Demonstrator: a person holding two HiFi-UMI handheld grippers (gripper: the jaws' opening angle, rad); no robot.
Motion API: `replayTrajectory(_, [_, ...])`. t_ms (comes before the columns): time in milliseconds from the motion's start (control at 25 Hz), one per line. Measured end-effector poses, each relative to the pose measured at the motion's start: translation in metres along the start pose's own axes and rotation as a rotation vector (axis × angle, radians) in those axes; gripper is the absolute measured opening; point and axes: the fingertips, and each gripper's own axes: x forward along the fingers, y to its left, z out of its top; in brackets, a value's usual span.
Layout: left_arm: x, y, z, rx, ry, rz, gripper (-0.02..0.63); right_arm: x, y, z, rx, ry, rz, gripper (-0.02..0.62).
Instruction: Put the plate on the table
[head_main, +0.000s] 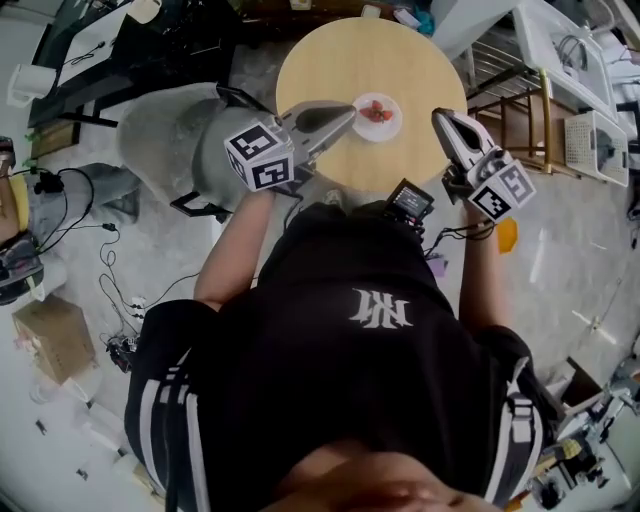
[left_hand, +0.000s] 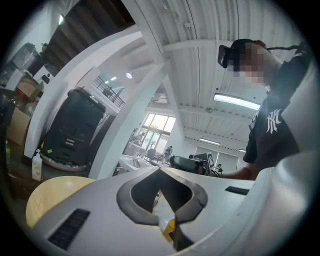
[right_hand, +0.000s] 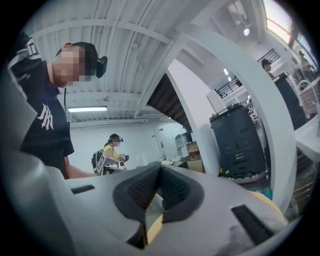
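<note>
We find the plate lying flat, face up, on the round table, red food on it; being round, it shows no long axis. Left gripper clenched on nothing, tips at the plate's rim; right gripper likewise clenched, standing apart

Bright, even light; fisheye edges warp and darken.

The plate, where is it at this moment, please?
In the head view the plate lies near the middle of the round wooden table, just to the right of the left gripper.
</note>
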Motion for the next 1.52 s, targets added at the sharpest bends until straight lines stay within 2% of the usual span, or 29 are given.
replayTrajectory(280, [0.002, -0.024, -0.018, 0.02, 0.044, 0.036, 0.012, -0.014, 0.015, -0.015, -0.036, 0.038, 0.055, 0.003])
replayTrajectory(480, [0.005, -0.057, -0.035, 0.01, 0.049, 0.083, 0.012, -0.054, 0.032, -0.032, -0.065, 0.111, 0.08, 0.003])
replayTrajectory(560, [0.008, -0.073, -0.041, 0.01, 0.057, 0.093, 0.012, -0.072, 0.038, -0.032, -0.045, 0.099, 0.084, 0.003])
replayTrajectory(720, [0.005, -0.106, -0.057, 0.017, 0.094, 0.131, 0.012, -0.11, 0.049, -0.027, 0.06, 0.007, 0.097, 0.003])
replayTrajectory(880, [-0.008, -0.135, -0.063, 0.069, 0.079, 0.198, 0.012, -0.133, 0.061, -0.043, 0.025, 0.054, 0.098, 0.003])
replayTrajectory(1080, [-0.026, -0.158, -0.08, 0.042, 0.107, 0.22, 0.012, -0.155, 0.072, -0.058, 0.006, 0.078, 0.073, 0.003])
replayTrajectory(1280, [-0.033, -0.173, -0.079, 0.041, 0.093, 0.185, 0.012, -0.18, 0.082, -0.052, 0.032, 0.051, 0.046, 0.003])
replayTrajectory(1520, [-0.032, -0.186, -0.079, 0.037, 0.083, 0.114, 0.012, -0.175, 0.105, -0.048, 0.048, 0.046, 0.042, 0.003])
